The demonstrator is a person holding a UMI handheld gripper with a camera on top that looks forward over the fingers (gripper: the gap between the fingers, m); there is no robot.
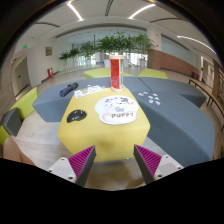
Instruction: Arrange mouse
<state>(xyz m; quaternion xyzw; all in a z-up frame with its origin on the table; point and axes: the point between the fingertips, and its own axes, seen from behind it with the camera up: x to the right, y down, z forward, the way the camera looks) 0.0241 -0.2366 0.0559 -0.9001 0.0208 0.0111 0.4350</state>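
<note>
A small dark mouse (76, 116) lies on a round yellow table (100, 138), just left of a white mouse mat with printed lettering (117, 110). My gripper (112, 162) is open and empty. Its two fingers with magenta pads (82, 161) stand apart in front of the table's near edge, well short of the mouse and the mat.
Grey tables (160, 100) surround the yellow one, with a dark object (68, 89) on the left grey table. A red and white upright sign (116, 72) stands beyond the mat. Green plants (100, 47) line the back. A chair (12, 122) stands at the left.
</note>
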